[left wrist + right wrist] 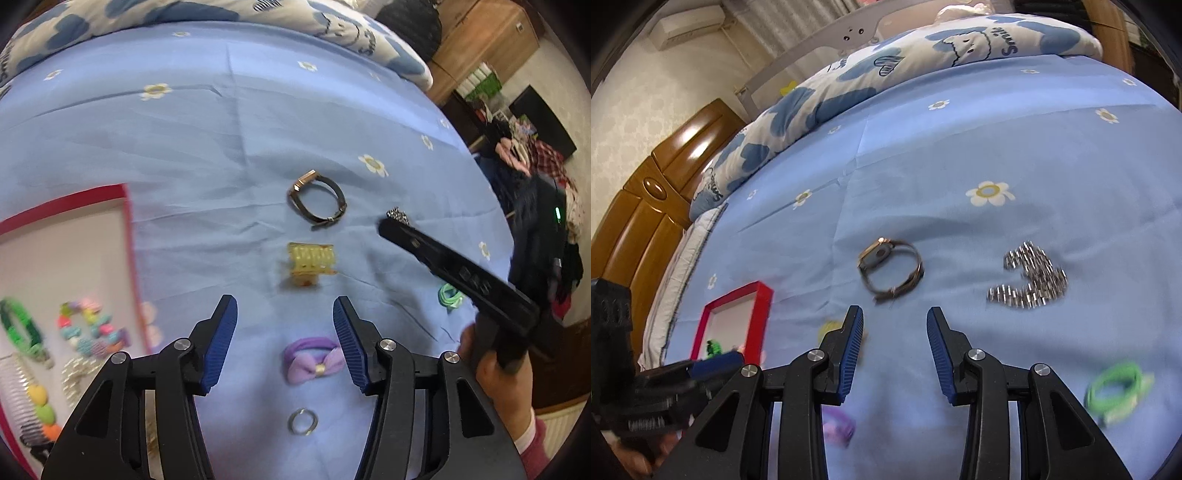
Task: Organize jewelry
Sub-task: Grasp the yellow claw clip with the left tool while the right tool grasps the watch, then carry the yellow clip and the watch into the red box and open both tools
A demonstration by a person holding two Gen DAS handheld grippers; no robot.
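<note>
Left wrist: one watch [317, 199], one ring [303, 421]

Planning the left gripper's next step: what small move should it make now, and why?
Probably lower the left gripper onto the purple bow hair tie: its fingers stand open with the tie on the sheet just below them, loose, while the red tray already holds other pieces.

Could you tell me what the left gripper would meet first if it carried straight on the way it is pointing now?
Probably the yellow hair claw, lying on the blue sheet just ahead of the open left gripper. Depth is hard to judge; the purple bow hair tie sits between the fingers.
</note>
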